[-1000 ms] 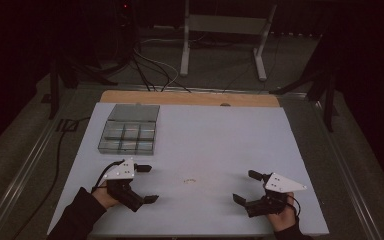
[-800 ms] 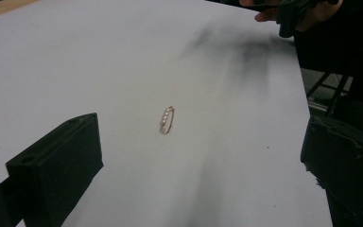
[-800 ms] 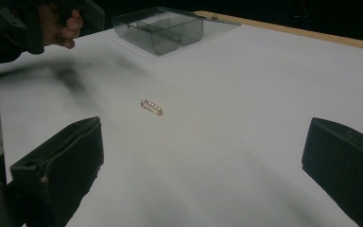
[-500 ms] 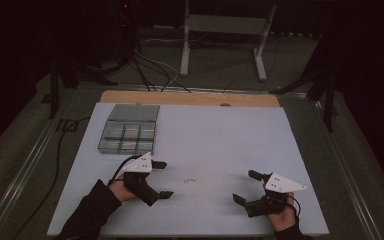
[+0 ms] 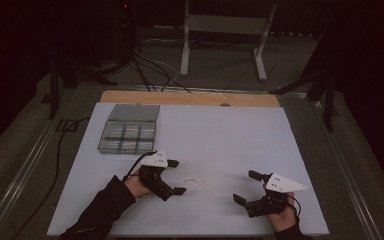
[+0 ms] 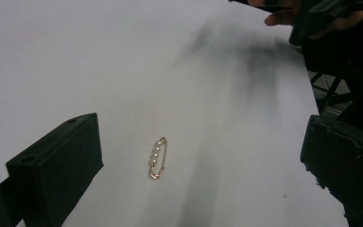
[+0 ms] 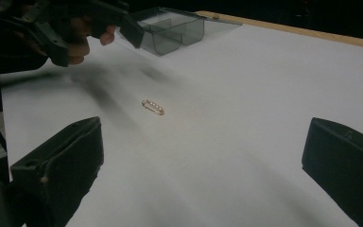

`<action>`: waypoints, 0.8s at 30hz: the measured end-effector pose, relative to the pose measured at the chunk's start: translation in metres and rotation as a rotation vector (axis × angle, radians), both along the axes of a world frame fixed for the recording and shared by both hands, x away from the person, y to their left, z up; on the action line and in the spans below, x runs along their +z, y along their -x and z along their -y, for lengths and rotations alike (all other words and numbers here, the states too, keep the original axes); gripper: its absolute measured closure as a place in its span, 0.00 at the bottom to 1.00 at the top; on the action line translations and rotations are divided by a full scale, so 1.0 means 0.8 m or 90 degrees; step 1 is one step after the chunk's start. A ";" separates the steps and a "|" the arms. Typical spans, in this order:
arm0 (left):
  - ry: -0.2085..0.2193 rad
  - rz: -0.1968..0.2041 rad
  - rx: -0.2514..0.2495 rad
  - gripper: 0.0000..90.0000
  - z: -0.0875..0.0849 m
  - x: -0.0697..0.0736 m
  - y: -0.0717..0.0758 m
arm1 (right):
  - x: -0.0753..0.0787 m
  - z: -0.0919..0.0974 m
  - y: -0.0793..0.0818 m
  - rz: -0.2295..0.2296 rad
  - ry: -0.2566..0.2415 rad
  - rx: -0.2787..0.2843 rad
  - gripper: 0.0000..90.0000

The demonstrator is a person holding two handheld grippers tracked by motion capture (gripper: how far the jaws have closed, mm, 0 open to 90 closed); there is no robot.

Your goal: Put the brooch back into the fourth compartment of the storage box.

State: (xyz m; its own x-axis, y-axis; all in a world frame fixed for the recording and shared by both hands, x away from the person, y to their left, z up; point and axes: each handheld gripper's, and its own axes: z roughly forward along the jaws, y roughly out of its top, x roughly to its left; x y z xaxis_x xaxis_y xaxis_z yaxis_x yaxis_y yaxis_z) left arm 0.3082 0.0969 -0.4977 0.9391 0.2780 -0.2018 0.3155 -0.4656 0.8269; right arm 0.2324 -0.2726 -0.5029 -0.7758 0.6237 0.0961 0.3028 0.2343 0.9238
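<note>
I'm lining the wide-open left gripper (image 5: 176, 177) up on the pearl pin (image 6: 157, 158); next, lowering to straddle and pinch it.

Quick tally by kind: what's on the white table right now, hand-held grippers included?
Gold pearl pin: 1
Grey compartment box: 1
Hand-held grippers: 2, left and right, both open
Total: 4
</note>
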 end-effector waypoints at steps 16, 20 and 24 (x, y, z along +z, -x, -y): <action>-0.052 -0.014 -0.007 0.13 0.024 -0.012 -0.010 | 0.001 0.000 0.000 -0.003 -0.009 0.002 0.00; -0.066 -0.013 0.003 0.23 0.028 -0.017 -0.013 | 0.000 0.000 -0.001 -0.005 -0.006 0.004 0.00; -0.074 -0.021 0.011 0.32 0.030 -0.023 -0.016 | 0.000 0.000 0.000 -0.002 -0.006 0.006 0.00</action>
